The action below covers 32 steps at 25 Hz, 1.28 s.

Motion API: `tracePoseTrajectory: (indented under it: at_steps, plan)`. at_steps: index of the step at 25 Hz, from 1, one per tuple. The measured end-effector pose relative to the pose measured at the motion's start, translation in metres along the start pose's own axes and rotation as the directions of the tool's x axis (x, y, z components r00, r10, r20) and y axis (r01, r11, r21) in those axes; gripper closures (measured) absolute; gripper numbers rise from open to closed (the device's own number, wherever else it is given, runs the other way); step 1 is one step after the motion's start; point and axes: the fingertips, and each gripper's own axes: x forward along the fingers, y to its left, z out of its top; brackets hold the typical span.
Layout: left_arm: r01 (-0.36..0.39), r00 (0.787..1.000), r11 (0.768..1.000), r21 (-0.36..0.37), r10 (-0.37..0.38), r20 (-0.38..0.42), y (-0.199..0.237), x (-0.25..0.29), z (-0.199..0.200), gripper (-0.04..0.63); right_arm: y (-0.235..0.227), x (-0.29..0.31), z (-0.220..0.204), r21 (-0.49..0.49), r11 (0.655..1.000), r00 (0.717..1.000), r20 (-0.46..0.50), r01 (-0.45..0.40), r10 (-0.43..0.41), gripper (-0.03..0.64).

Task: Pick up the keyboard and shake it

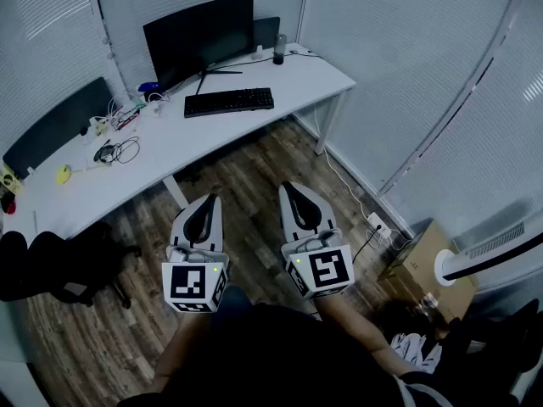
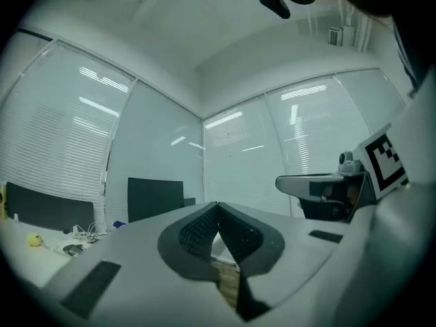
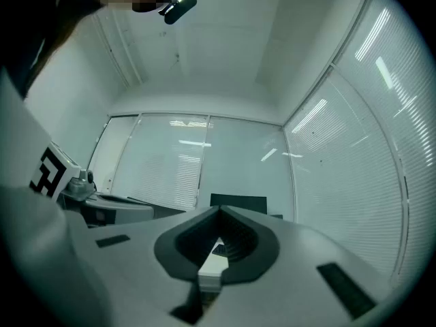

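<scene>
A: At upper centre of the head view, the flat black plastic keyboard (image 1: 229, 102) lies on the long white surface (image 1: 212, 147), just before the dark flat monitor (image 1: 197, 32), the typing spot.
B: Tools?
A: Lower centre. Grey-white left tool (image 1: 209, 200) and right tool (image 1: 289, 187) are both closed tight and empty, well apart from it. Reach not yet started, I'd guess.
</scene>
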Motion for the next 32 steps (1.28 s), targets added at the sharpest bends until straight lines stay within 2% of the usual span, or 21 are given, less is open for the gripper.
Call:
tracePoseTrajectory:
  at_steps: [10,19,20,22,27,32]
  plan:
    - [0.001,1.0,1.0,-0.013,-0.001,-0.009,0.041,0.045,-0.021,0.569,-0.006,0.06,-0.033,0.014,1.0,0.999,-0.041,-0.005,0.006,0.588]
    - [0.026,0.999,0.999,-0.029,-0.027,-0.03,0.126,0.158,-0.049,0.565,-0.051,0.182,-0.076,0.008,0.999,0.995,-0.09,0.034,-0.033,0.578]
    - [0.031,0.999,0.999,-0.031,-0.032,-0.031,0.137,0.172,-0.05,0.553,-0.056,0.198,-0.08,0.008,0.999,0.994,-0.098,0.038,-0.037,0.564]
    - [0.041,0.998,0.998,-0.037,-0.043,-0.042,0.159,0.199,-0.055,0.446,-0.066,0.23,-0.09,0.013,0.999,0.992,-0.116,0.052,-0.05,0.515]
    - [0.071,0.994,0.995,-0.064,-0.075,-0.073,0.207,0.253,-0.072,0.399,-0.083,0.296,-0.111,0.022,0.995,0.983,-0.158,0.102,-0.097,0.482]
    - [0.084,0.992,0.992,-0.091,-0.092,-0.09,0.244,0.288,-0.092,0.39,-0.09,0.333,-0.135,0.027,0.988,0.97,-0.195,0.151,-0.143,0.477]
